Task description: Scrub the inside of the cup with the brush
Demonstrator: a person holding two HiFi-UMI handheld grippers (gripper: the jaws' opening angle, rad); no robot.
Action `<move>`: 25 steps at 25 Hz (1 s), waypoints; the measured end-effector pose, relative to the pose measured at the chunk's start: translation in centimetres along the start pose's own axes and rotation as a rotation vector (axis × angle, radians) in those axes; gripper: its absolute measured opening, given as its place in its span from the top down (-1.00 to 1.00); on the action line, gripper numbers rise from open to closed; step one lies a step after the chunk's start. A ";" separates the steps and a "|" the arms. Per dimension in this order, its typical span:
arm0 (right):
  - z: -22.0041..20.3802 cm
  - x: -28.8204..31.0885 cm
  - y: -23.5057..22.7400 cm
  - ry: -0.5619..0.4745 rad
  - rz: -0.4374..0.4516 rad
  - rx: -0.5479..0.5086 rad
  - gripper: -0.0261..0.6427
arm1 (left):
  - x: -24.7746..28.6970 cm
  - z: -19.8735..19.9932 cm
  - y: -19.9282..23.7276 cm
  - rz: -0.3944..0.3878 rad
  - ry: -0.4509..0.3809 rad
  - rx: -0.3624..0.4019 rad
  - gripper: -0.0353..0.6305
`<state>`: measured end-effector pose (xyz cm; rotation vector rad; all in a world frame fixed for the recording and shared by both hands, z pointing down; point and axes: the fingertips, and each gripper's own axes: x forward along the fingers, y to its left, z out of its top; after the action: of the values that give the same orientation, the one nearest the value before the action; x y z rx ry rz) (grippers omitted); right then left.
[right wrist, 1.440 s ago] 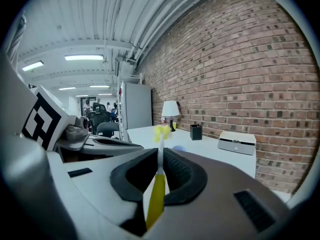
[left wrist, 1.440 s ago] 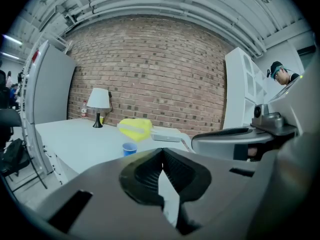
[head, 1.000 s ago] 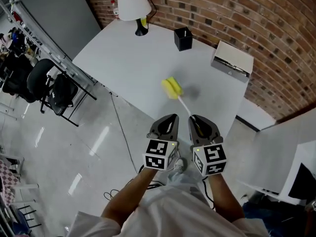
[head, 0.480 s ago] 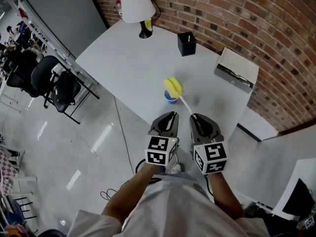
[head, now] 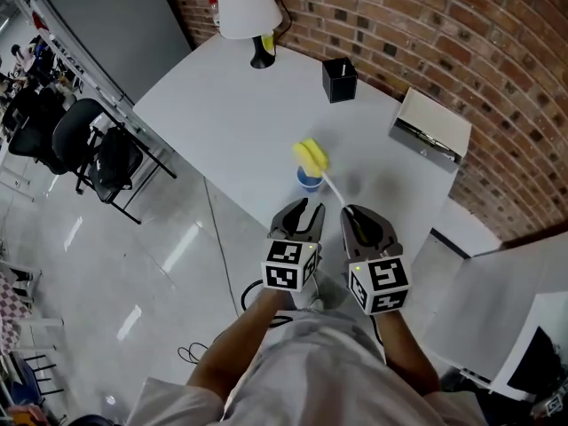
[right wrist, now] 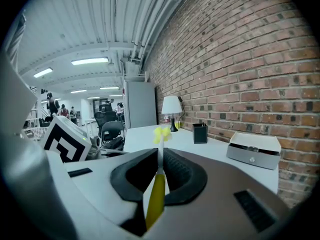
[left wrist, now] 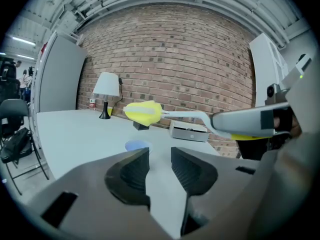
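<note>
A small blue cup stands on the white table near its front edge. The brush's yellow head hovers just above and behind the cup, and its white handle runs back into my right gripper, which is shut on it. In the right gripper view the yellow and white handle sits pinched between the pads. My left gripper hangs beside the right one, short of the cup. Its jaws are opening with nothing between them, and past them lie the cup and the brush head.
A white lamp, a black pen holder and a grey box stand along the table's far side by the brick wall. Office chairs stand on the floor to the left. The table edge runs just ahead of both grippers.
The blue cup has come into sight under the brush head. The left gripper's jaws have parted from shut. The right gripper keeps its hold on the brush.
</note>
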<state>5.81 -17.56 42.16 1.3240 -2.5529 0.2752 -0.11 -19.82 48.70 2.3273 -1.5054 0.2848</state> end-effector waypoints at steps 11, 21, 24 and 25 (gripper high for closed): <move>0.1 3.8 -0.9 0.022 -0.021 -0.001 0.83 | 4.6 -2.4 3.8 -0.017 0.082 -0.029 0.04; 0.2 6.8 -2.0 0.037 -0.047 0.026 0.83 | 8.0 -3.2 5.5 -0.078 0.137 0.026 -0.08; -0.1 7.4 -2.4 0.044 -0.059 0.036 0.83 | 8.8 -3.3 5.4 -0.104 0.150 0.050 -0.08; -0.2 7.6 -2.5 0.046 -0.062 0.038 0.83 | 9.1 -3.4 5.4 -0.115 0.155 0.054 -0.08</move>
<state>3.68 -24.75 44.81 1.3917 -2.4753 0.3400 -1.20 -28.11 56.07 2.3626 -1.3013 0.4698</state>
